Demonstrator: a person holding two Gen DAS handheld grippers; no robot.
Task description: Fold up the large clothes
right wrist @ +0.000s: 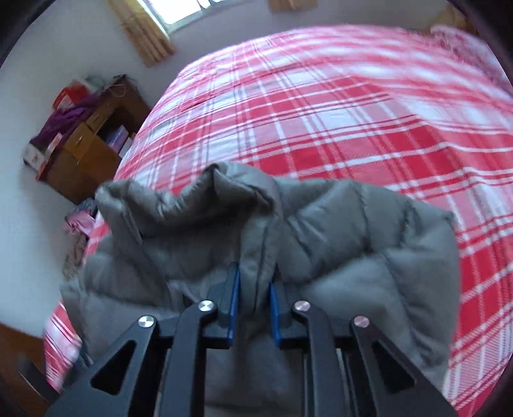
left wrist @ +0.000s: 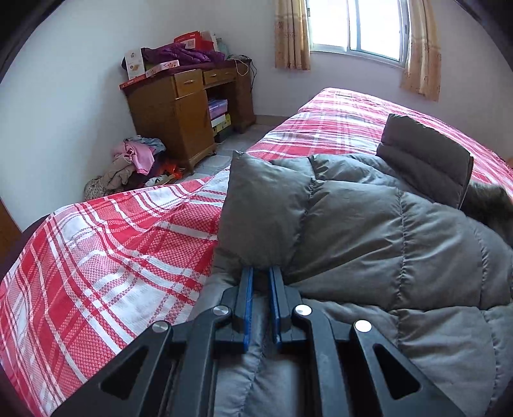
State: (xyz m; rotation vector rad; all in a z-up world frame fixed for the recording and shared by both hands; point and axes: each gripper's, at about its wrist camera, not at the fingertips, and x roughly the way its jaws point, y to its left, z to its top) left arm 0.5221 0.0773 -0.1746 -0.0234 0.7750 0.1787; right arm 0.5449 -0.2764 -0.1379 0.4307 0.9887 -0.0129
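A grey quilted down jacket [left wrist: 368, 231] lies on a bed with a red and white plaid cover [left wrist: 105, 243]. My left gripper [left wrist: 261, 272] is shut on a fold of the jacket near its left edge; the blue pads pinch the fabric. In the right wrist view my right gripper [right wrist: 255, 282] is shut on a seam of the same jacket [right wrist: 336, 237], which bunches up above the plaid cover [right wrist: 352, 112]. That view is blurred. A dark fur trim [left wrist: 490, 205] shows at the jacket's right.
A wooden desk [left wrist: 186, 109] piled with boxes and purple clothing stands against the far wall. A heap of clothes [left wrist: 134, 163] lies on the floor beside it. A curtained window [left wrist: 356, 29] is at the back.
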